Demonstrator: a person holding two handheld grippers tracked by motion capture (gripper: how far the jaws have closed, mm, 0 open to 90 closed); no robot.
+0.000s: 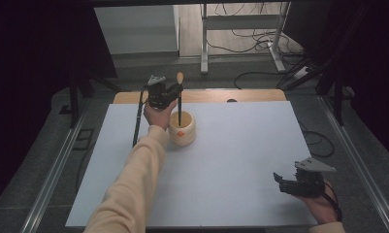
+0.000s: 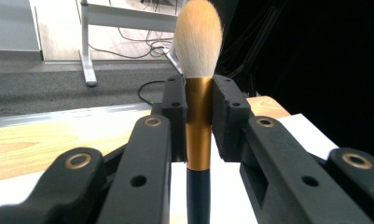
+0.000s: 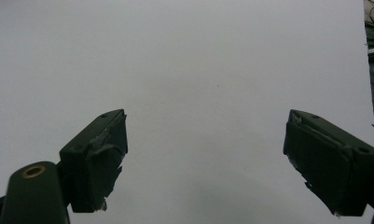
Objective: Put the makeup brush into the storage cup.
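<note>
Nearest to us, well to the right of the cup and close to the front edge of the desk (image 1: 231, 165), we see the right tongs (image 1: 278, 178) in a hand, low over the pale grey sheet. In the right gripper view the right tongs (image 3: 205, 158) stand released, the two black jaws wide apart with only the smooth, matte desk surface between them.

Farther in, left of the middle, sits the cup (image 1: 182, 129), a round, squat container of pale wood with a small orange mark on its side. The dark lower handle of a makeup brush (image 1: 180, 97) reaches down into its mouth, and the brush stands upright.

Just above and to the left of the cup, the left tongs (image 1: 178, 90) hold that brush, a long cream sleeve (image 1: 134, 174) leading up to the hand. In the left gripper view the left tongs (image 2: 198, 116) are clenched on the makeup brush (image 2: 198, 126) at its shiny gold metal ferrule, with soft, rounded, pale tan bristles above the jaws and the dark handle below.

Beyond the cup we see a bare strip of light wood at the far edge of the desk.
</note>
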